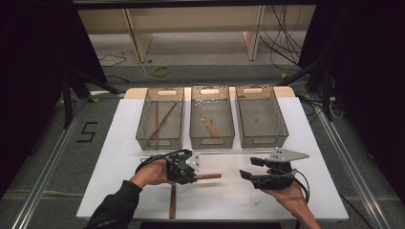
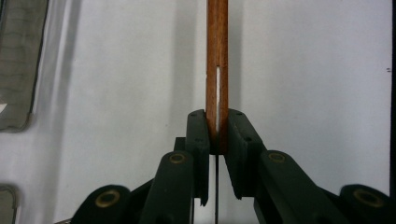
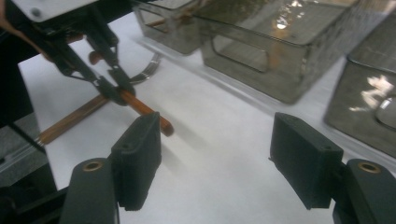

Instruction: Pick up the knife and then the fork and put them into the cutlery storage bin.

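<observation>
The left gripper (image 1: 195, 172) has its fingers (image 2: 198, 133) closed on a pair of brown chopsticks (image 2: 217, 70), gripping them near one end. In the left gripper view the two sticks lie pressed side by side between the pads and run straight ahead of the fingertips, over the white tabletop (image 1: 229, 195). In the high view the free end of the held pair (image 1: 210, 176) points toward the right gripper (image 1: 248, 169).

The right gripper has its fingers (image 3: 137, 154) wide open, with nothing between them. In the right gripper view the tip of the held chopsticks (image 3: 149, 114) shows just beyond its own left finger, and the left gripper (image 3: 109, 86) is farther off behind that tip.

Another brown chopstick (image 1: 173, 200) lies flat on the tabletop, just below the left fingers and near the person's left sleeve (image 1: 117, 205).

Beyond both pairs of fingers stand three clear bins in a row. The left bin (image 1: 143, 129) holds brown chopsticks, the middle bin (image 1: 195, 129) holds a pale wooden piece, and the right bin (image 1: 282, 126) stands beyond the right fingers.
</observation>
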Demonstrator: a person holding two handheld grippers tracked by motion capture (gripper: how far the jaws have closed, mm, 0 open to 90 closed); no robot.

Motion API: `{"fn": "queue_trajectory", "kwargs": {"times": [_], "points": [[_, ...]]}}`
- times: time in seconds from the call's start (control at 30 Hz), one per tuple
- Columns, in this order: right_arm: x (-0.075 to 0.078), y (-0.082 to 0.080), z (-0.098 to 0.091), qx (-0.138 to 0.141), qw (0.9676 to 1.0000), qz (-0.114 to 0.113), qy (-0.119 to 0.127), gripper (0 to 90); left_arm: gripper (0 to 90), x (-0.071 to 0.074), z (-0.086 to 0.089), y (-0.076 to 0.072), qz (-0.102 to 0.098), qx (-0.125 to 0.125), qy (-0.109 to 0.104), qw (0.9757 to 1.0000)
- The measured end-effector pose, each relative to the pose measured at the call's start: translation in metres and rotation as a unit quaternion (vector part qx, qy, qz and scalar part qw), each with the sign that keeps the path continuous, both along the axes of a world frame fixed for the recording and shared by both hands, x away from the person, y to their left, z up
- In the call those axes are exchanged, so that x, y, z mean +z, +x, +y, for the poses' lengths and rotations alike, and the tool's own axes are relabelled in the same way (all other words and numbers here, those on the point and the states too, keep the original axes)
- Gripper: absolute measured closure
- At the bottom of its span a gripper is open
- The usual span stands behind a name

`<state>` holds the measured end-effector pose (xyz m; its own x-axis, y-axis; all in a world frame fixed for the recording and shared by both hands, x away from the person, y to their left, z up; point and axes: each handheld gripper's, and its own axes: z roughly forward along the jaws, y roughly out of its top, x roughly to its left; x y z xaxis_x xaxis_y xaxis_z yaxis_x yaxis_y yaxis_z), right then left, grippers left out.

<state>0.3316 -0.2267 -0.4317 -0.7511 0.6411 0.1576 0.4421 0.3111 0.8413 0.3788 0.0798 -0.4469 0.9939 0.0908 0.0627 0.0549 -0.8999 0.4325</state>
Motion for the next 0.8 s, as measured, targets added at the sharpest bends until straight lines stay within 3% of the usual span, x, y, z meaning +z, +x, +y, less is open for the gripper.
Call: {"fn": "queue_trajectory", "kwargs": {"times": [0.17,0.37,0.63,0.8], "points": [[0.005,-0.002,0.013,0.037,0.9992,-0.008,-0.013,34.2,79.8,0.003,-0.003,-0.005,-0.002,-0.013,0.001,0.9999],[0.003,-0.005,0.033,0.087,0.9954,-0.01,-0.039,34.4,79.8,0.005,-0.008,-0.011,-0.003,-0.03,0.004,0.9995],[-0.005,-0.009,0.059,0.153,0.984,-0.008,-0.091,36.4,79.8,0.007,-0.015,-0.019,-0.001,-0.053,0.004,0.9986],[-0.011,-0.009,0.069,0.171,0.9787,-0.005,-0.113,40.3,79.8,0.01,-0.018,-0.025,-0.003,-0.064,-0.001,0.998]]}}
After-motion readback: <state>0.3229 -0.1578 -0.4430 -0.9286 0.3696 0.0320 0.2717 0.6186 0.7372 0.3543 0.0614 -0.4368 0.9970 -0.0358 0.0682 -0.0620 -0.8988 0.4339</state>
